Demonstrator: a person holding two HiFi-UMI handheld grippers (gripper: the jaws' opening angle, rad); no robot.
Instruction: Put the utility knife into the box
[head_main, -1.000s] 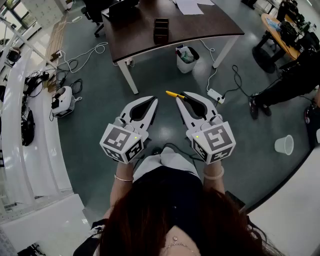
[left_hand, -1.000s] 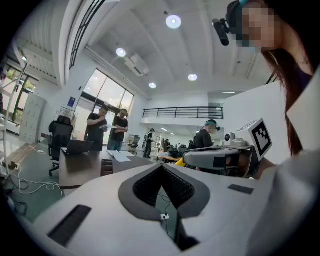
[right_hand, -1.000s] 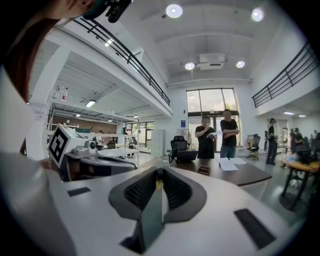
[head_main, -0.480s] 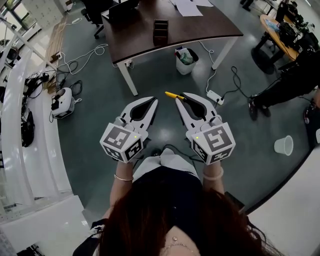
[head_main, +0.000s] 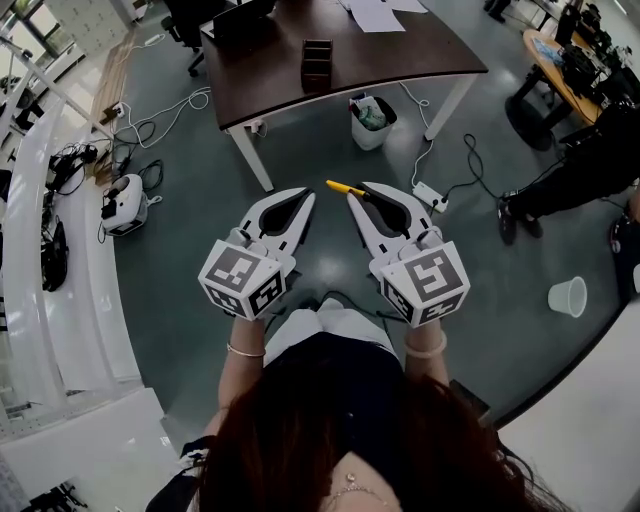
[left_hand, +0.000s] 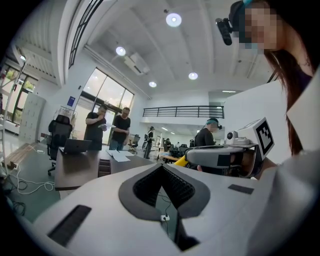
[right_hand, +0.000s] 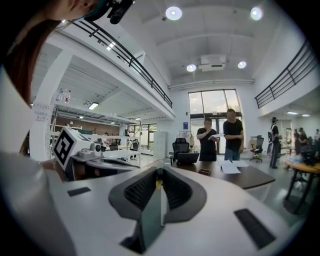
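A yellow utility knife (head_main: 343, 187) sticks out leftward from the tips of my right gripper (head_main: 358, 192), which is shut on it. In the right gripper view its dark handle (right_hand: 151, 217) lies between the jaws, yellow end forward. My left gripper (head_main: 302, 196) hangs beside it, shut and empty, jaws meeting at the tip. Both are held over the floor, short of the table. The box (head_main: 317, 62), dark brown with open compartments, stands on the dark table (head_main: 420, 50) ahead. This box (left_hand: 104, 167) also shows in the left gripper view.
A white bin (head_main: 372, 118) sits under the table, with a power strip (head_main: 432, 190) and cables on the floor. Papers (head_main: 378, 14) lie on the tabletop. A paper cup (head_main: 568, 292) is at right, a seated person (head_main: 590, 160) beyond. Two people (right_hand: 220, 135) stand behind the table.
Both grippers have eased slightly forward toward the table, the knife still held in the right one.
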